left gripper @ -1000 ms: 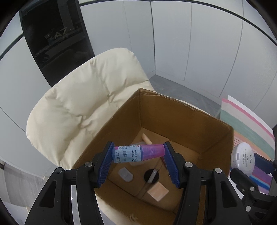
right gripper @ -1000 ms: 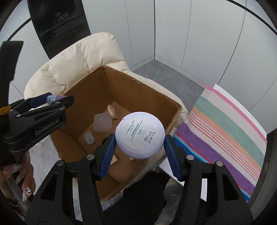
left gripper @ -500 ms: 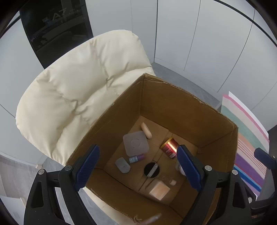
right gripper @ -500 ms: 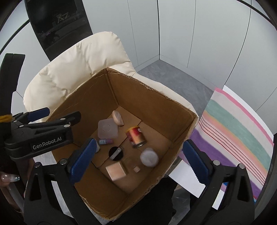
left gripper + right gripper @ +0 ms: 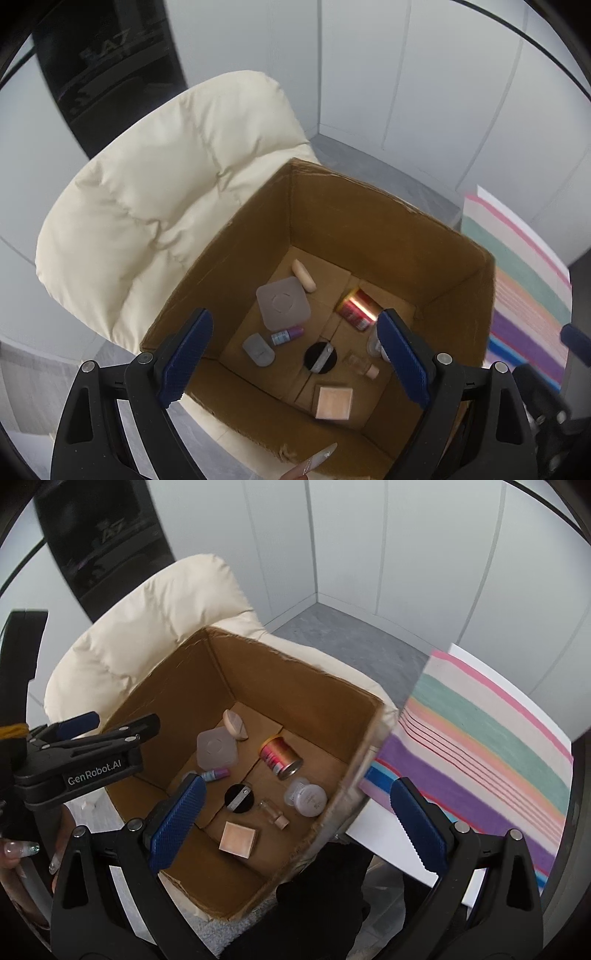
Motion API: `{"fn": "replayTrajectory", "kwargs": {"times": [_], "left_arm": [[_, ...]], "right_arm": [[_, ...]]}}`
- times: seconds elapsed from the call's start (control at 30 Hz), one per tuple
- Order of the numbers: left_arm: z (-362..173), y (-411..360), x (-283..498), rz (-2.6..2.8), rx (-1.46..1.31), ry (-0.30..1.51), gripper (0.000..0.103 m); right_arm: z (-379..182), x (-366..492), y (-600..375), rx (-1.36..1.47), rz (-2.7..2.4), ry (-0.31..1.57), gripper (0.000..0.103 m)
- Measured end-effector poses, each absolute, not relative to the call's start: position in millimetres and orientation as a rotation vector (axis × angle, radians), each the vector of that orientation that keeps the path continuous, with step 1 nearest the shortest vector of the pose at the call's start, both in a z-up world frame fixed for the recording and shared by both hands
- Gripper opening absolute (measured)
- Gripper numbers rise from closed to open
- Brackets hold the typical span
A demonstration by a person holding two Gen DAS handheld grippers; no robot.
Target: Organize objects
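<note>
Both claws gape wide, empty, above cardboard box [image 5: 295,686]: left claw [image 5: 295,363], right claw [image 5: 295,821]. Round white jar [image 5: 306,796], purple-capped bottle [image 5: 286,335] lie below, sorted inside.

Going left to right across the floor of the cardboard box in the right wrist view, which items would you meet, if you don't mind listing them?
Square translucent lid → black round disc → red can → white round jar.

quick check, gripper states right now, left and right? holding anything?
Left gripper: open, holding nothing, above the cardboard box.
Right gripper: open, holding nothing, above the same box.
</note>
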State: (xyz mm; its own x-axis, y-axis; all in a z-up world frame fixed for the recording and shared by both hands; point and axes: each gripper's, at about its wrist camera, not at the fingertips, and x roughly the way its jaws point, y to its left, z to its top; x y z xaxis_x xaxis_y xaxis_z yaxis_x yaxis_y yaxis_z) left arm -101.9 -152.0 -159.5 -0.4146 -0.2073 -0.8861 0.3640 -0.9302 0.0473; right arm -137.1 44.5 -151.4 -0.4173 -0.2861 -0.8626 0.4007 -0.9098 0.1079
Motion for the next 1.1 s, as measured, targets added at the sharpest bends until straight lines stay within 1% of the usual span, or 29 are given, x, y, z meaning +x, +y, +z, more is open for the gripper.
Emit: {"fn": "replayTrajectory", "kwargs": {"times": [0.13, 0.33, 0.43, 0.53, 0.67, 0.8, 1.1], "left_arm": [[-136.1, -122.3, -95.6, -2.460, 1.502, 0.135, 0.092], [-58.5, -48.6, -69.3, -2.578, 1.492, -0.175, 0.092], [-25.1, -26.9, -52.4, -2.641, 1.466, -0.169, 0.092], [1.3, -4.6, -40.2, -2.678, 1.530, -0.182, 0.092], [19.9, 17.8, -23.9, -2.698, 1.524, -0.262, 0.092], [23.7, 31.0, -13.3, -2.716, 1.546, -0.279, 0.092], [23.4, 47.6, -1.5, -2.722, 1.562, -0.317, 0.092]], "right_arm": [[-133.3, -125.2, 73.0, 1.421, -2.434, 0.078, 0.101], [-84.9, -90.6, 139.1, 1.587, -2.591, -0.073, 0.100], [-53.8, -66.5, 171.2, 1.624, -2.669, -0.177, 0.100], [-29.1, -45.6, 193.2, 1.665, -2.723, -0.258, 0.100], [-6.1, -21.1, 205.4, 1.669, -2.785, -0.237, 0.100], [9.2, 0.8, 215.6, 1.647, -2.835, -0.255, 0.100], [11.7, 17.7, 219.8, 1.640, -2.854, -0.225, 0.100]]}}
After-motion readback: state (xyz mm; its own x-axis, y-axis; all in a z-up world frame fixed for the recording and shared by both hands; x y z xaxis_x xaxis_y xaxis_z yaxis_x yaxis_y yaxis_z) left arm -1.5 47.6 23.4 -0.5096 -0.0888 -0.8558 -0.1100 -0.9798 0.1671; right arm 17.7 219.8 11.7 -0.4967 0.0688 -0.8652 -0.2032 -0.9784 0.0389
